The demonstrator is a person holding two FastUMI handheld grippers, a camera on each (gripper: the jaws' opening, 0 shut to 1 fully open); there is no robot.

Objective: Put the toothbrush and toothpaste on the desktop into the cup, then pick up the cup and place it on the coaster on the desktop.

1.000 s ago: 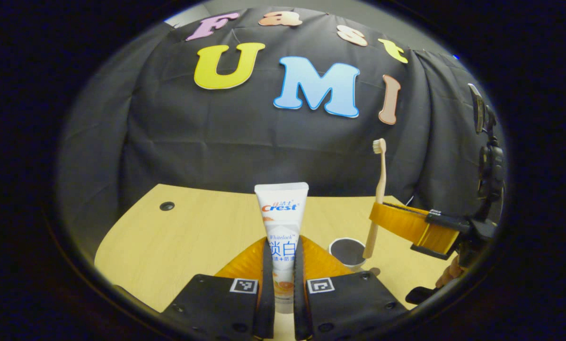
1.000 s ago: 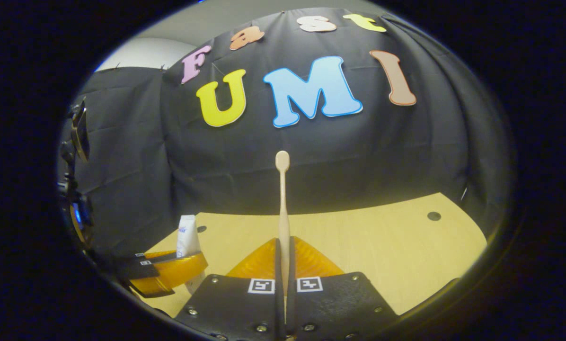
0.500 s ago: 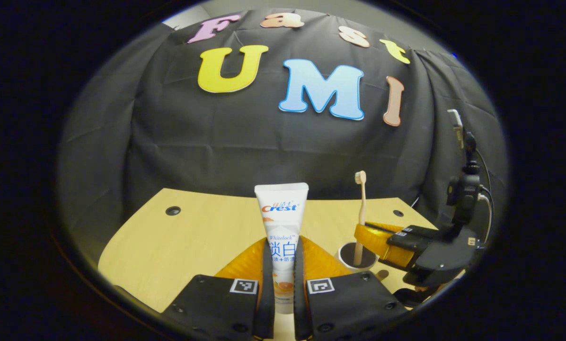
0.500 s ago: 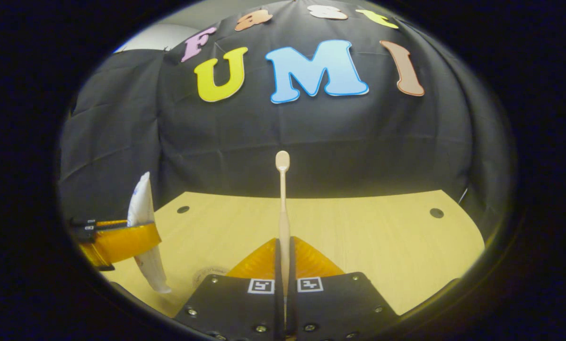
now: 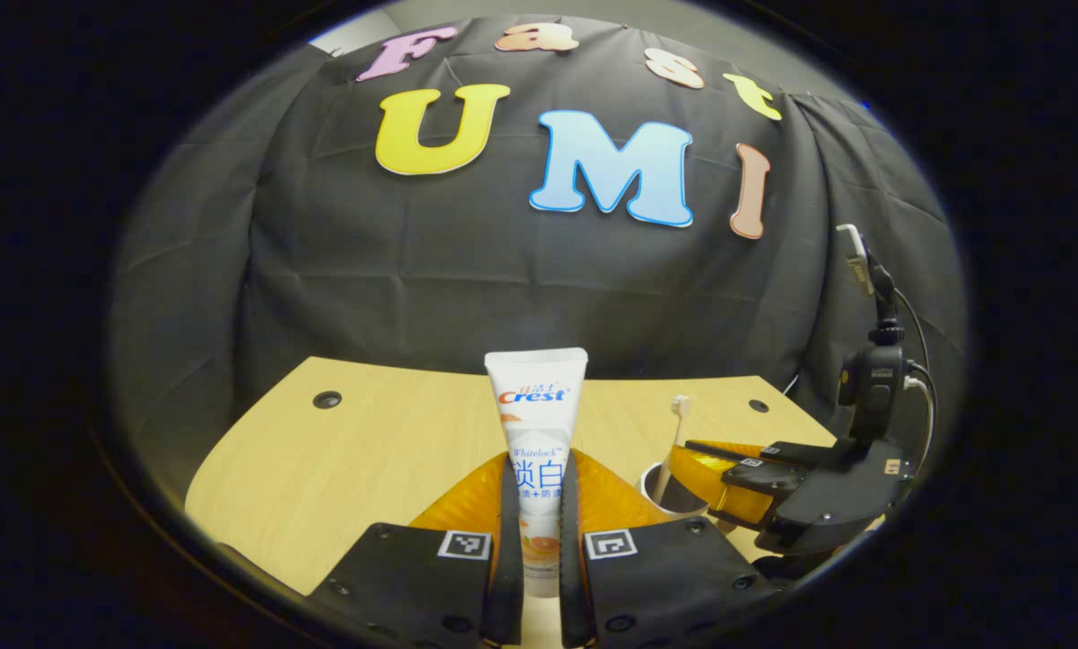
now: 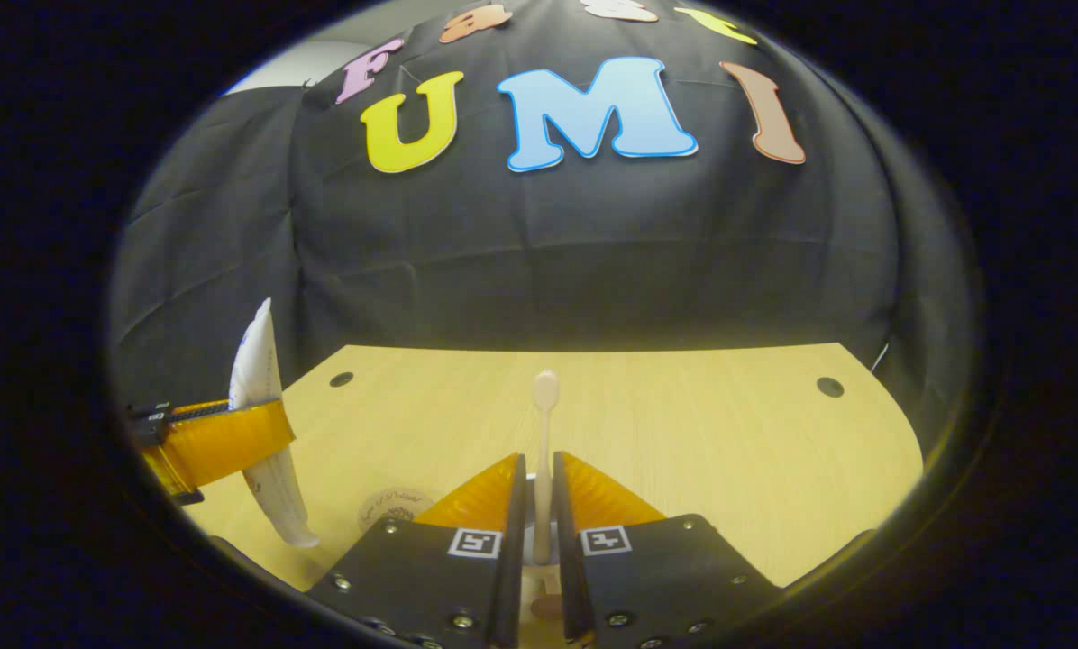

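One toothpaste (image 5: 540,424) clamped in left claw (image 5: 535,550); right claw (image 6: 539,550) parted, one toothbrush (image 6: 544,451) seemingly loose in one cup (image 5: 674,491).

Probably a lab recording booth: black cloth wall (image 5: 467,270) behind a bare wooden desktop (image 6: 701,433).

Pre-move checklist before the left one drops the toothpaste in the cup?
1. Toothbrush in cup: ok, it leans against the rim.
2. Right gripper off the toothbrush: ok, jaws apart around the handle.
3. Left gripper grip on toothpaste: ok, both fingers press on the upright tube.
4. Way into the cup free: not ok, the right gripper sits at the rim.
5. Coaster bare: ok, as far as it shows.
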